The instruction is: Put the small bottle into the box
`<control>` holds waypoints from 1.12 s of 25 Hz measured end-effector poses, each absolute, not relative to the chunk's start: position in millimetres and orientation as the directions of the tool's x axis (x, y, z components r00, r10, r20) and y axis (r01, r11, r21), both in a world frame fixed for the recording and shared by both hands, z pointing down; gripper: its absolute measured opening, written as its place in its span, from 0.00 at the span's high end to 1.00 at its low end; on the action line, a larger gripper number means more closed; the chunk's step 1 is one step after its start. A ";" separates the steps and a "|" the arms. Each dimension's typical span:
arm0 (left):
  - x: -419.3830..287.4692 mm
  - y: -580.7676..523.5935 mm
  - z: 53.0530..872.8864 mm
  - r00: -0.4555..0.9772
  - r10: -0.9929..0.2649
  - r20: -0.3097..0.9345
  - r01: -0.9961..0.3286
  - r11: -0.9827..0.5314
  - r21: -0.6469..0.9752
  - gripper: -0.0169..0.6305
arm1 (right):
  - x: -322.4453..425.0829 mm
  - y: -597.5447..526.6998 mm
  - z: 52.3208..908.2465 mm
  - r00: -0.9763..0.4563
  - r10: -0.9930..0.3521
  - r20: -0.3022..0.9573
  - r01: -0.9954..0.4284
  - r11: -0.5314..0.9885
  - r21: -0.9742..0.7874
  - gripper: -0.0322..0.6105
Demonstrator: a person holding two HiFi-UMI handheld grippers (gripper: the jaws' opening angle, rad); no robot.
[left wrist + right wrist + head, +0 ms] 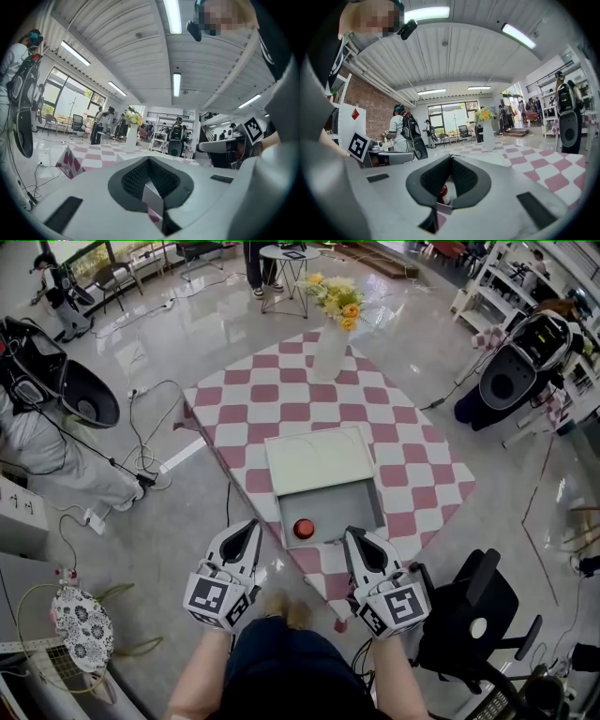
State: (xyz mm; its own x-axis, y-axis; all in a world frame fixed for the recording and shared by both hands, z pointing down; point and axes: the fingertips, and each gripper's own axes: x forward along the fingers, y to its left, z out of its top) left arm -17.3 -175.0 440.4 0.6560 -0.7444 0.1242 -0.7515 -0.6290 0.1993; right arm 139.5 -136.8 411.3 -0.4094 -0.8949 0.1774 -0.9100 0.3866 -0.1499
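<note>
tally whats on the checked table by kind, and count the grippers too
box: 1
small bottle: 1
vase with flowers: 1
grippers, left gripper and right gripper: 2
total: 5

A pink-and-white checked tablecloth (412, 456) covers the table. At its far side, a white vase (329, 354) stands upright holding yellow and orange flowers (337, 296). Beyond it, a small round side table (289, 257) stands on the glossy floor (187, 324). Cables (142, 457) trail to the left, and a black office chair (473, 615) stands to the near right.
</note>
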 end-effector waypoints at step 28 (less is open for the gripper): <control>-40.1 -192.5 360.8 0.610 -0.792 0.041 -0.786 -0.597 0.163 0.97 | 166.6 -133.3 336.0 -0.376 -0.924 0.065 -0.921 0.366 -0.131 0.94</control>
State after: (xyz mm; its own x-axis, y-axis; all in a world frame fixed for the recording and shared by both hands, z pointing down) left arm -40.1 -192.5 360.8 0.6098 -0.7915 0.0411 -0.7856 -0.5967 0.1635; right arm 166.6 -133.3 336.0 -0.3765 -0.9242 0.0645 -0.9213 0.3662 -0.1310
